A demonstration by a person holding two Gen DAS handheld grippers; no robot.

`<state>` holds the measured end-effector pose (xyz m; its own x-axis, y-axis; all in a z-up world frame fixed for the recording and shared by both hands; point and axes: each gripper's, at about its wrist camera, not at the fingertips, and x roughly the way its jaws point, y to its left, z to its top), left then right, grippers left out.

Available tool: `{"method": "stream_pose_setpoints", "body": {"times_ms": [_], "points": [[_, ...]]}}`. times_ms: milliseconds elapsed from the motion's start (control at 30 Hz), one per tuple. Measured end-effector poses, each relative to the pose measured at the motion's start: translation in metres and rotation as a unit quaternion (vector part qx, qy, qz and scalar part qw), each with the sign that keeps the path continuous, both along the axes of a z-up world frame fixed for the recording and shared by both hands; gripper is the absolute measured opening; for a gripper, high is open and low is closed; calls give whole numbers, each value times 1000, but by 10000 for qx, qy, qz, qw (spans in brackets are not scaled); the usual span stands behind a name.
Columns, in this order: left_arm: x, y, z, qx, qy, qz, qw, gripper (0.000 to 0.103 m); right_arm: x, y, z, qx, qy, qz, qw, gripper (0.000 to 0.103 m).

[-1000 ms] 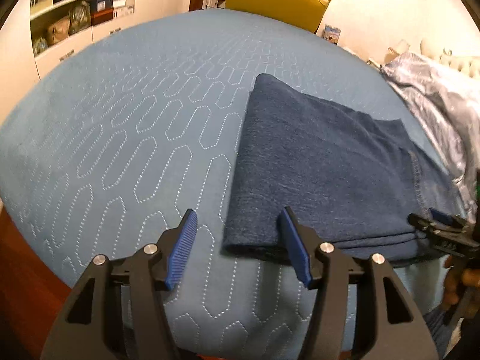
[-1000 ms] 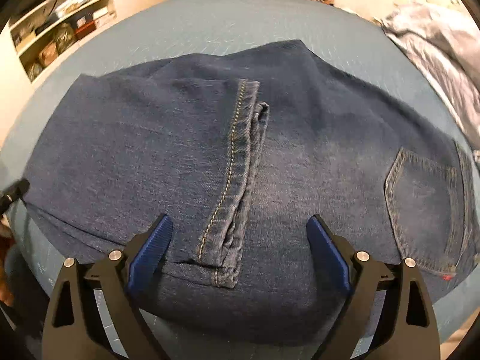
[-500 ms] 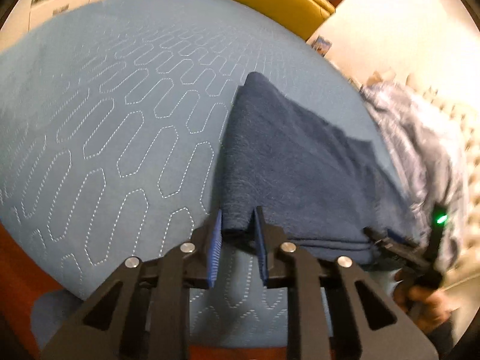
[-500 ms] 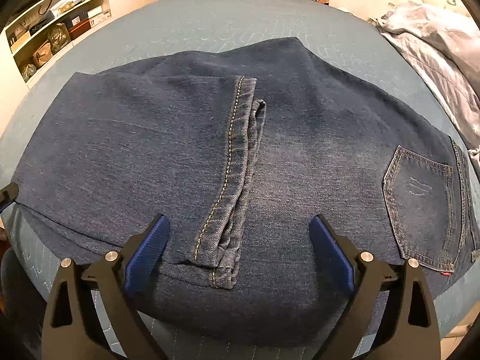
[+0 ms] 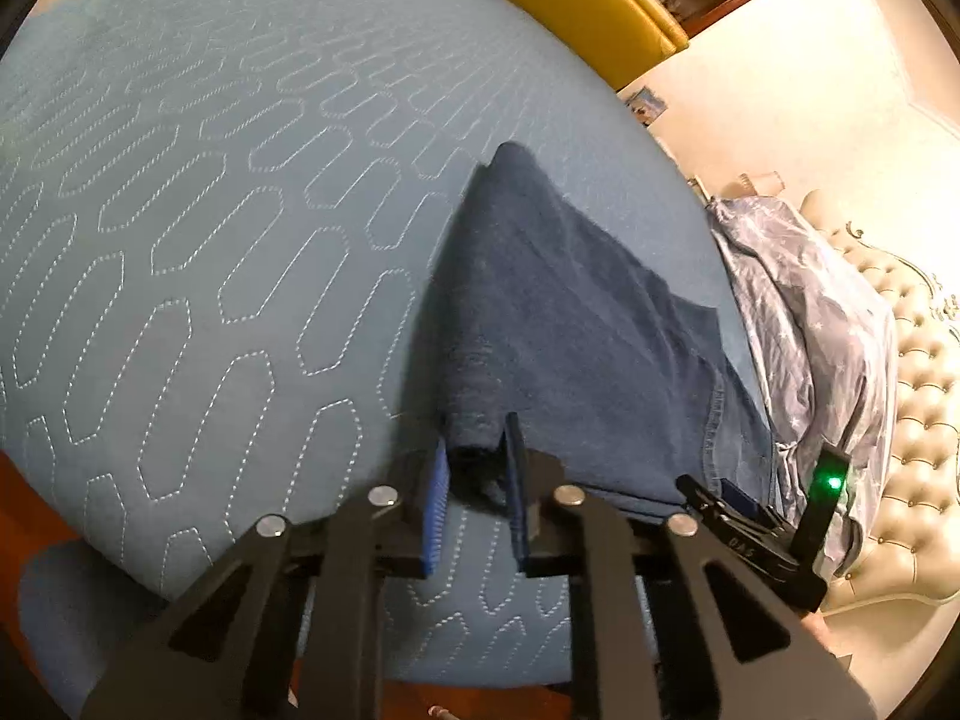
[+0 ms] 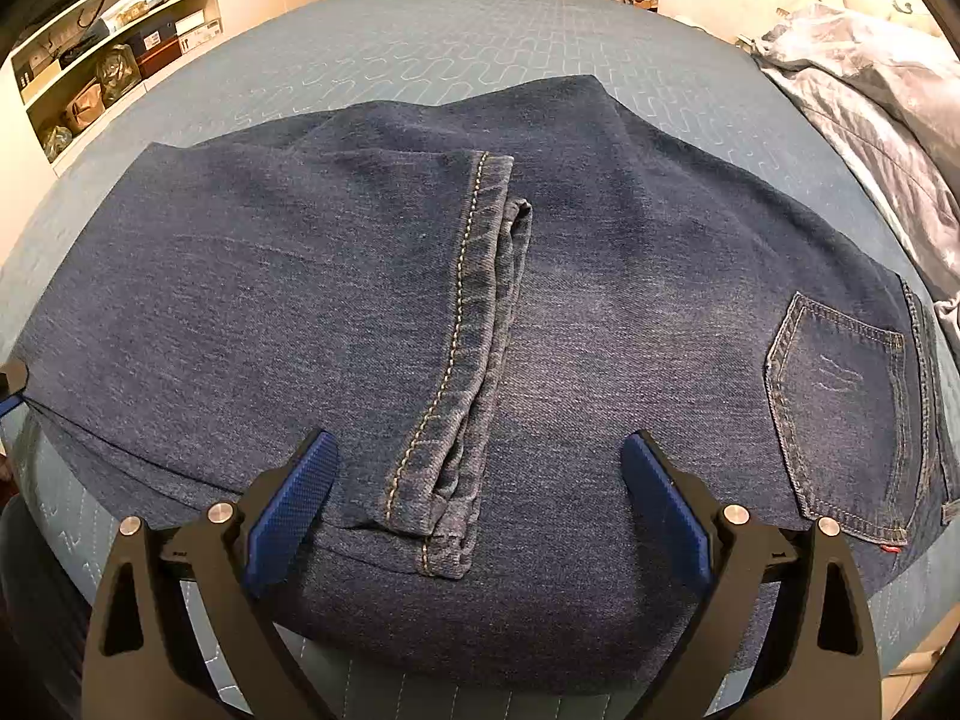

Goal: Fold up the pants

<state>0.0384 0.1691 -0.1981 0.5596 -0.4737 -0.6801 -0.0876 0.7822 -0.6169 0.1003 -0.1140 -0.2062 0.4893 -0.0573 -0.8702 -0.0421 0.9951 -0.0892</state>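
The pants [image 6: 420,300] lie on the blue quilted bed [image 5: 210,210], already folded once lengthwise and once across, so that the leg hems [image 6: 462,360] rest on the upper layer near the middle and the back pocket [image 6: 840,414] faces up at the right end

The left gripper [image 5: 474,480] has just been closing and now pinches the near corner of the folded left edge; denim is visibly bunched between its blue pads [image 5: 435,510]. Gripping at the fold line, not at a loose hem, takes all layers together, which should let the whole stack lift as one for the next fold

The right gripper [image 6: 480,486] hangs over the near edge with its jaws spread wide, either side of the hems, touching no cloth. Its placement suggests readiness to take a second hold on the same edge, so that both points rise level and the layers do not slide apart

A crumpled grey duvet [image 5: 828,324] lies beside the pants, clear of them
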Motion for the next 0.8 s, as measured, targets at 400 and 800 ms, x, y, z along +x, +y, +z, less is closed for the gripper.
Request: {"method": "stream_pose_setpoints", "body": {"times_ms": [400, 800], "points": [[-14, -18, 25, 659, -531, 109, 9964, 13, 98, 145, 108, 396, 563, 1300, 9891, 94], [-34, -55, 57, 1499, -1366, 46, 9792, 14, 182, 265, 30, -751, 2100, 1623, 9612, 36]]}}
